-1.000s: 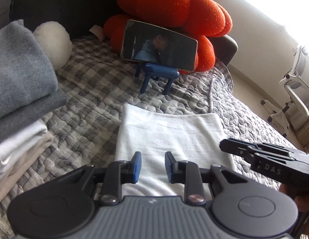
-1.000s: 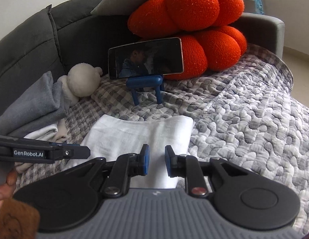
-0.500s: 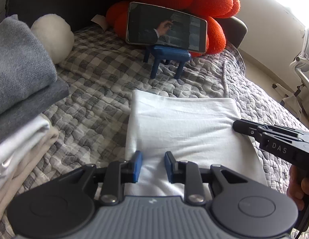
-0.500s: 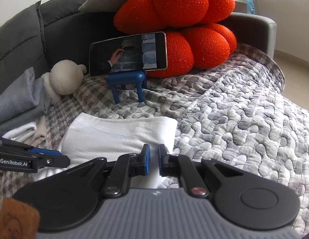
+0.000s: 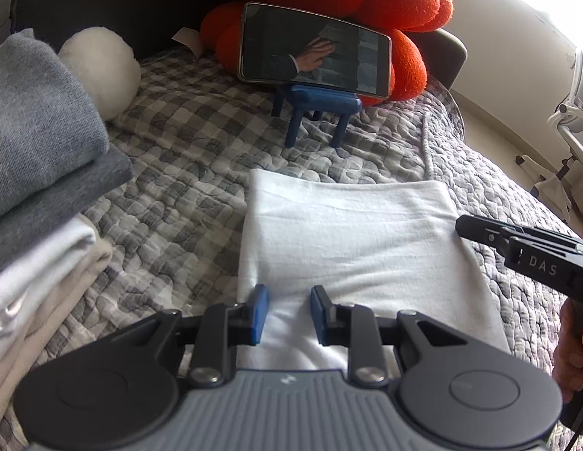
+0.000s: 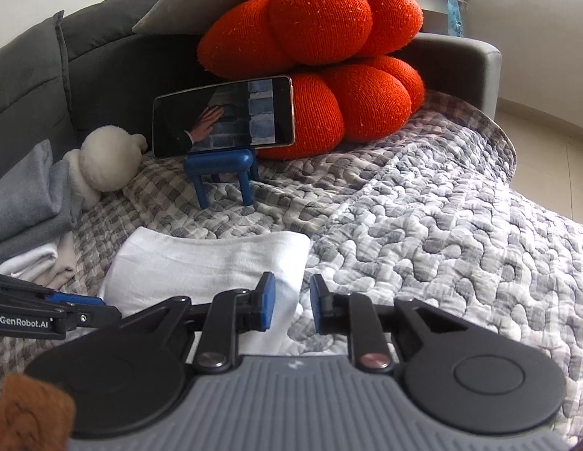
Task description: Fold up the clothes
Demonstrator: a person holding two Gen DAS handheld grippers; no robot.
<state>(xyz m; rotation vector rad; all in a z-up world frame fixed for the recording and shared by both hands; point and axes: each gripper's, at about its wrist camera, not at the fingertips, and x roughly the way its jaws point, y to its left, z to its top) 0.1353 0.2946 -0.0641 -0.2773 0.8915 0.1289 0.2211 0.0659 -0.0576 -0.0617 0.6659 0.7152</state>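
A folded white garment [image 5: 348,240], smooth soft cotton in a neat rectangle, lies flat on the quilt straight ahead of my two tools. My left gripper [image 5: 287,314] hovers over its near edge, close to the left corner, with the blue pads parted by a narrow gap and nothing between them. My right gripper [image 6: 291,302] sits over the cloth's right edge; its jaws have just been opening after a brief pinch, and they now stand slightly apart with nothing between them, the left pad above white fabric, the right pad above the quilt.

The quilt [image 6: 423,233] is puffy and pebbled, printed in a grey and white check. To the left of my left tool rises a stack of folded clothes [image 5: 39,173]: thick grey knits on top, pale white and beige layers below. Beyond the garment stands a phone [image 5: 316,60], a glossy dark slab lying on its long side on a small blue stand [image 5: 318,107] with stubby legs. Behind it bulges a round, lobed orange knitted cushion [image 6: 314,60]. Left of the phone rests a fuzzy cream plush toy [image 6: 107,163], against a dark grey sofa back [image 6: 47,79].
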